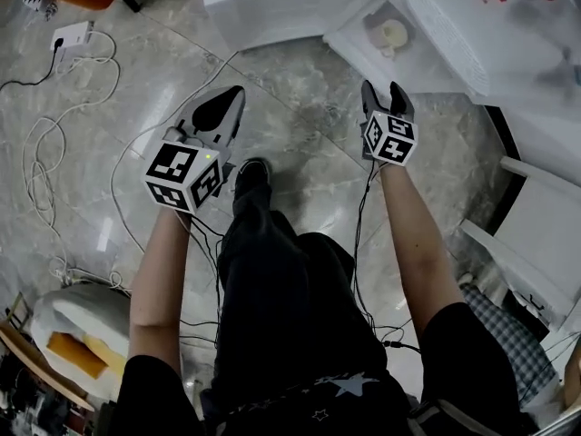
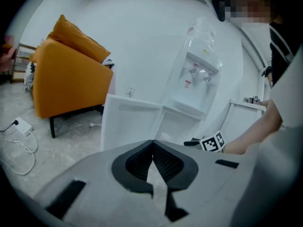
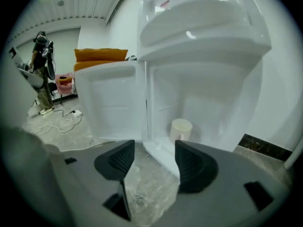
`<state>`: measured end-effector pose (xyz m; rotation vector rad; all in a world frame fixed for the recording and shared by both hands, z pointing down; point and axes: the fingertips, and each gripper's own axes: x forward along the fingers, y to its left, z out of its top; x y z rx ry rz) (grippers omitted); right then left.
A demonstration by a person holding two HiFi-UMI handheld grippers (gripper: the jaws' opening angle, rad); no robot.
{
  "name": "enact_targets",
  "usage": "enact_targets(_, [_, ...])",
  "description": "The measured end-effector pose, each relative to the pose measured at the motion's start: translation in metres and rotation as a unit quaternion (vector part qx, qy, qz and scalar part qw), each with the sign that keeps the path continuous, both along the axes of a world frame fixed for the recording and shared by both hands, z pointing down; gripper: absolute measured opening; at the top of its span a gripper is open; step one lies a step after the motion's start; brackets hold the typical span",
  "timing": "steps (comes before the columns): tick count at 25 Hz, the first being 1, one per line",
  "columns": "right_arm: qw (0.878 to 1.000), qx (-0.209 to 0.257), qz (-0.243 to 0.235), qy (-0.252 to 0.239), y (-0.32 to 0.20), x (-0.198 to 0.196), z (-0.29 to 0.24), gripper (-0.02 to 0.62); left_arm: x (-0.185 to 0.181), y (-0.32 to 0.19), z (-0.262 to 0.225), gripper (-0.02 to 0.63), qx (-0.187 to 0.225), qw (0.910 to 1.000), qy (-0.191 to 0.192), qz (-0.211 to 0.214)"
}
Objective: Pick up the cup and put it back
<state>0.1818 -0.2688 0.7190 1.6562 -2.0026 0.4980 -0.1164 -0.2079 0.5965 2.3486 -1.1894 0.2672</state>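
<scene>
A cream cup [image 3: 181, 129] stands upright inside the open lower compartment of the white water dispenser [image 3: 203, 37]; in the head view the cup [image 1: 390, 33] shows from above in that compartment. My right gripper [image 3: 154, 151] is open, with only floor between its jaws, and it sits a short way in front of the cup. In the head view the right gripper [image 1: 385, 94] points at the compartment. My left gripper [image 1: 229, 98] is shut with nothing in it, held over the floor to the left; its tips [image 2: 152, 145] meet.
The compartment door [image 1: 272, 7] hangs open to the left. An orange armchair [image 2: 71, 77] stands far left. A power strip [image 1: 71, 36] and white cables [image 1: 54, 153] lie on the marble floor. A white frame [image 1: 536, 234] stands at the right. The person's shoe [image 1: 252, 173] is between the grippers.
</scene>
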Motion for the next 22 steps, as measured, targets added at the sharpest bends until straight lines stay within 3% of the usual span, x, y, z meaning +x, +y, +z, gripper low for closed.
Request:
enact_targets(3, [1.0, 0.013, -0.021, -0.014, 0.027, -0.015, -0.061, 0.26, -0.007, 0.034, -0.047, 0.009, 0.001, 0.9995, -0.03, -0.009])
enact_targets(6, [0.998, 0.034, -0.048, -0.029, 0.063, -0.031, -0.14, 0.243, -0.005, 0.08, -0.113, 0.009, 0.006, 0.9991, -0.036, -0.02])
enact_targets(9, [0.993, 0.055, -0.081, -0.06, 0.108, -0.047, -0.228, 0.194, 0.001, 0.133, -0.183, 0.009, 0.007, 0.9984, -0.039, -0.041])
enact_targets(12, [0.984, 0.078, -0.115, -0.111, 0.156, -0.056, -0.309, 0.09, 0.013, 0.187, -0.241, 0.009, 0.004, 0.9976, -0.035, -0.059])
enact_targets(14, [0.978, 0.093, -0.131, -0.134, 0.183, -0.052, -0.35, 0.053, 0.024, 0.216, -0.273, 0.009, 0.01, 0.9976, -0.037, -0.057])
enact_targets(17, [0.976, 0.098, -0.131, -0.146, 0.218, -0.038, -0.378, 0.012, 0.034, 0.249, -0.305, 0.009, 0.022, 0.9975, -0.037, -0.056])
enact_targets(22, [0.985, 0.053, -0.096, -0.135, 0.277, -0.014, -0.362, 0.006, 0.033, 0.297, -0.312, 0.009, 0.015, 0.9965, -0.039, -0.073])
